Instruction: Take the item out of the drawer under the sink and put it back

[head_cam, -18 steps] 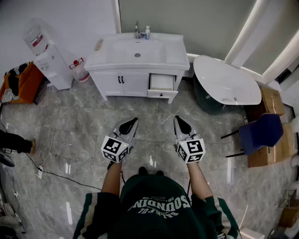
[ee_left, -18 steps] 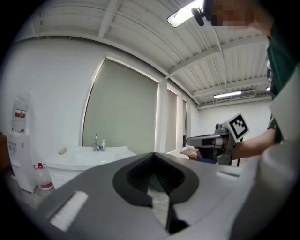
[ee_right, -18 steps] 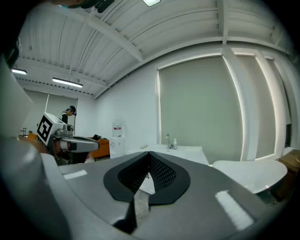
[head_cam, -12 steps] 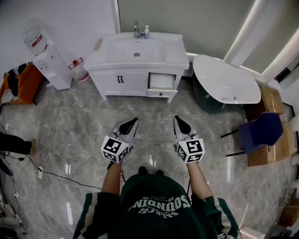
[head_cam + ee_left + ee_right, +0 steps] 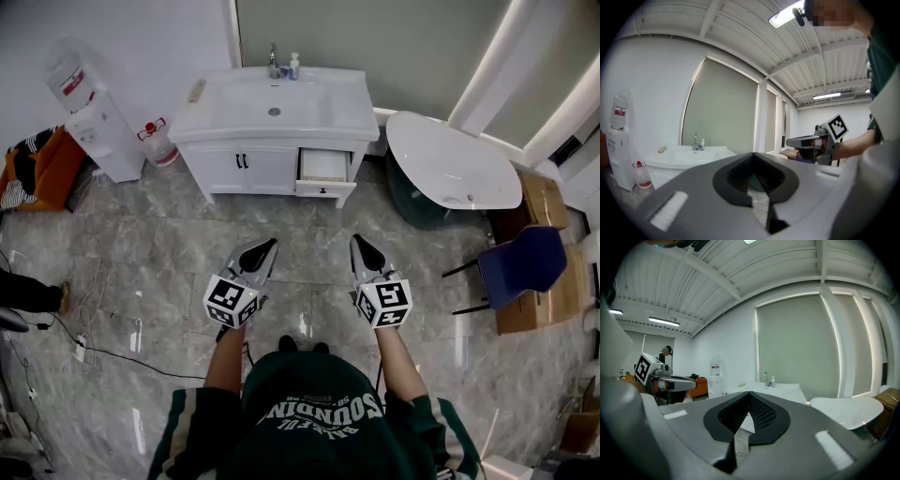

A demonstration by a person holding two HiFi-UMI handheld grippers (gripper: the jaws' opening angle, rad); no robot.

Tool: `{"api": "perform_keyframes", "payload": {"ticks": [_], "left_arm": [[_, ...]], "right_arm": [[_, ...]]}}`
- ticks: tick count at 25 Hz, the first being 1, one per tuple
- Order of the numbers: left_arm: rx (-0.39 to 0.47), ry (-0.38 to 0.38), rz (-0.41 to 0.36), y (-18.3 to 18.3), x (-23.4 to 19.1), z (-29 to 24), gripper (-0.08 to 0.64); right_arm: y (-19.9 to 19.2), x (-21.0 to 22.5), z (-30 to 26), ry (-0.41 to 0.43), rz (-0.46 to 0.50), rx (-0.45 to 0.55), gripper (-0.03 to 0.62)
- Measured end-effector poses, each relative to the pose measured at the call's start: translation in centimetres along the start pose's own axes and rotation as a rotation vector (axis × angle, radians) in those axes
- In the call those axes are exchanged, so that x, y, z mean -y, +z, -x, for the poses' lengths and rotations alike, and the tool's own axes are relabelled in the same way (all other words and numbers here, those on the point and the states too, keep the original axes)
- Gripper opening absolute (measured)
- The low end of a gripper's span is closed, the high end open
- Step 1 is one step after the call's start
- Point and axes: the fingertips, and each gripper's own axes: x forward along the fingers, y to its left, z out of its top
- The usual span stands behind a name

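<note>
1. A person stands on the gray floor [image 5: 141, 253], well away from the white cabinet [image 5: 253, 169] under the sink [image 5: 275, 98].
2. The left gripper [image 5: 267, 246] is squeezed closed with nothing in it.
3. The right gripper [image 5: 359, 242] is squeezed closed too, with nothing in it.
4. Both point toward the cabinet.
5. The drawer [image 5: 324, 165] on the cabinet's right side is pulled open.
6. It looks white inside; I cannot make out the item in it.
</note>
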Motion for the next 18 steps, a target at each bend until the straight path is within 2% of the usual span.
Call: {"api": "perform_keyframes", "payload": {"ticks": [13, 18], "left_arm": [[0.001, 0.009, 0.011, -0.6, -4.1, 1.5, 0.051], [-0.002, 0.006, 0.018, -0.7, -5.8, 0.4, 0.049]], "right_arm": [[-0.7, -2.7, -3.1, 0.010, -0.008, -0.009, 0.002], [-0.6, -2.4, -5.0, 0.009, -0.002, -0.015, 0.002]]}}
